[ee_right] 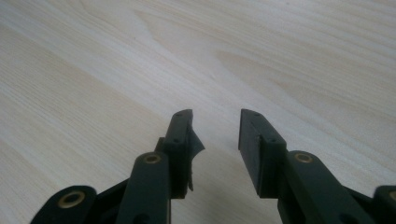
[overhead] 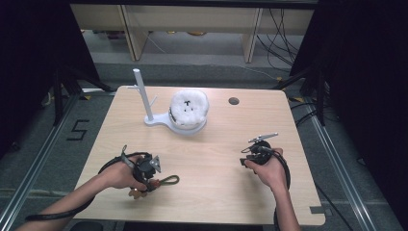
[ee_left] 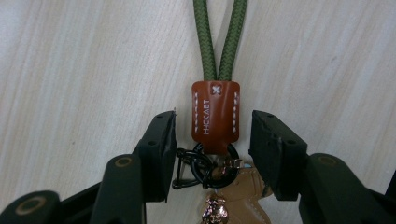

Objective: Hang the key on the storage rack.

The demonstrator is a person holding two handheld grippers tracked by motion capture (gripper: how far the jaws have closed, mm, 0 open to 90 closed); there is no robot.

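Scene: a person sits at a pale wooden tabletop (overhead: 211, 159), a pair of hand-held tongs in each hand.
Left tongs (ee_left: 212, 128): low over the tabletop near its front left corner, held in the left hand (overhead: 118, 174). The jaws stand apart on either side of the keychain's leather tab, with a gap on each side, so the pads do not press on it.
Keychain (overhead: 161, 182): lies flat on the tabletop at the front left, just beside the left hand.
Leather tab (ee_left: 215, 114): reddish-brown with white stitching and stamped lettering, lying between the two jaws of the left tongs.
Green cord (ee_left: 219, 39): a braided olive loop running from the top of the tab, away from the tongs, flat on the wood.
Rings and charm (ee_left: 205, 170): black metal rings and a tan leather piece hang below the tab, close to the base of the jaws.
Right tongs (ee_right: 215, 133): held in the right hand (overhead: 269, 168) at the front right, well apart from the keychain. The jaws are spread, with bare wood between them.
White stand (overhead: 144, 98): an upright post on a flat base at the back of the tabletop.
Plush toy (overhead: 189, 108): white and round, resting on the stand's base just beside the post.
Cable hole (overhead: 234, 101): a dark round opening near the back edge.
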